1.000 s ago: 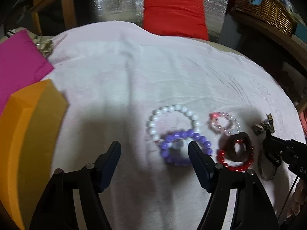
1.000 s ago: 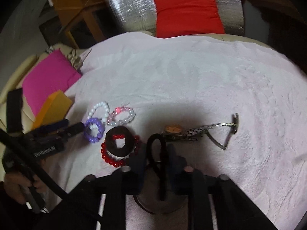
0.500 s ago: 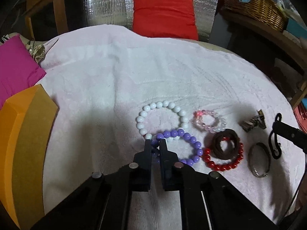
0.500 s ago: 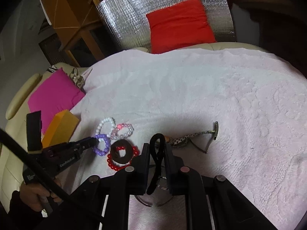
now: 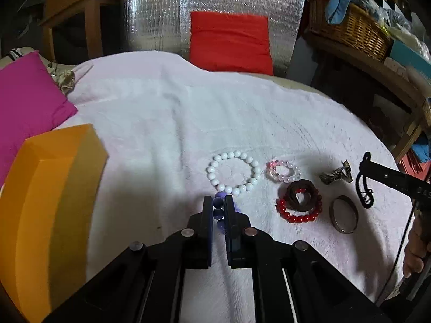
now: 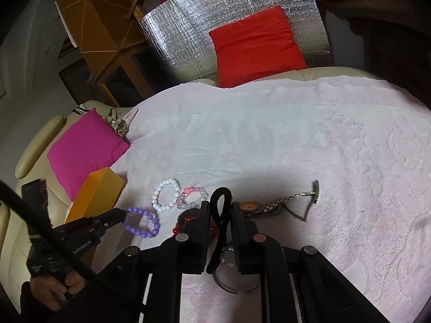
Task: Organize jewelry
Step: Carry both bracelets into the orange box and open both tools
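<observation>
We see the purple round-bead bracelet point(image 6: 142, 222) pinched at one side between the pressed-together left tongs point(image 5: 218, 206), hanging as an open loop clear of the pale pink fluffy blanket point(image 6: 309, 140) that carries everything; the left tongs' jaws have just been closing, with the beads between them. Just beyond its tips lies the white pearl-like bead bracelet point(image 5: 233, 171), flat on the blanket, and beside that, toward the right edge, a small bracelet of pink and clear beads point(image 5: 283, 171). Nearer us sits a red glossy bead bracelet point(image 5: 299, 211) with a dark brown coiled band point(image 5: 301, 195) lying on top of it. Further right rest a dark metal bangle point(image 5: 344, 217) and a folded silver watch clasp piece point(image 5: 336, 173).

The right tongs point(image 6: 220, 210) are squeezed on a black looped cord point(image 6: 221, 215), which stands up between the pads and dangles below them. Past its tips lies a silver-banded wristwatch with an orange dial point(image 6: 272, 206), strap stretched out toward the blanket's right side.

At the blanket's left edge stands an orange rectangular box point(image 5: 51, 202), with a magenta cushion point(image 5: 27, 102) behind it. A red cushion point(image 5: 230, 41) leans at the far edge against silver quilted foil point(image 5: 161, 13).
</observation>
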A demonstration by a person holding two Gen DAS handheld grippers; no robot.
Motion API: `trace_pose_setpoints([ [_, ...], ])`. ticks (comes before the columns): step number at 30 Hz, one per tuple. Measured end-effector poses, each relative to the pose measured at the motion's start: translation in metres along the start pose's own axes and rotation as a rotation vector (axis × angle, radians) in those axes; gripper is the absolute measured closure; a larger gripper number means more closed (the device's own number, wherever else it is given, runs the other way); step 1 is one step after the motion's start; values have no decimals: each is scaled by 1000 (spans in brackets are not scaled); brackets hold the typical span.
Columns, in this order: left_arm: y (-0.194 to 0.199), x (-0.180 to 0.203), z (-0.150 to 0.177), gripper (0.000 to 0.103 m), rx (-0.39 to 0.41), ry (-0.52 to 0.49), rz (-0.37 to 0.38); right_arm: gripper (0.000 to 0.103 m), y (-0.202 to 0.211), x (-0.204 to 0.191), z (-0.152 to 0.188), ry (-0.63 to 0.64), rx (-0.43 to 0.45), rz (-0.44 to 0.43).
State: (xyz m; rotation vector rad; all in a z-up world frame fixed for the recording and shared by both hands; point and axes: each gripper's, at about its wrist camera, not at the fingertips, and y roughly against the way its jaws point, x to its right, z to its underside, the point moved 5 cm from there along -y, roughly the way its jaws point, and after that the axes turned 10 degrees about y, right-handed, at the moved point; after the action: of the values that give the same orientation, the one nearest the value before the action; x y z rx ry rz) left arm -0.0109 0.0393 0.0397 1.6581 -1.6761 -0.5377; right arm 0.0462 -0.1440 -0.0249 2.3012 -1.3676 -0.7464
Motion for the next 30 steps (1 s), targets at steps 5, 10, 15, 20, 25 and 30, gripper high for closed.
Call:
trace_pose_setpoints([
  [5, 31, -16, -2, 95, 51, 25, 16, 87, -2, -27, -5, 31, 12, -39],
  [10, 69, -38, -6, 95, 125, 57, 14, 87, -7, -76, -11, 79, 23, -125],
  [15, 121, -84, -13, 95, 248, 112, -61, 87, -19, -135, -18, 122, 36, -233],
  [20, 143, -139, -4, 95, 284, 147, -214, 87, -50, -218, -31, 189, 34, -336],
  [25, 129, -181, 16, 95, 215, 164, -374, 87, -93, -293, -33, 202, 0, -428],
  [30, 127, -191, 23, 82, 208, 137, -505, 64, -143, -318, -26, 150, -78, -388],
])
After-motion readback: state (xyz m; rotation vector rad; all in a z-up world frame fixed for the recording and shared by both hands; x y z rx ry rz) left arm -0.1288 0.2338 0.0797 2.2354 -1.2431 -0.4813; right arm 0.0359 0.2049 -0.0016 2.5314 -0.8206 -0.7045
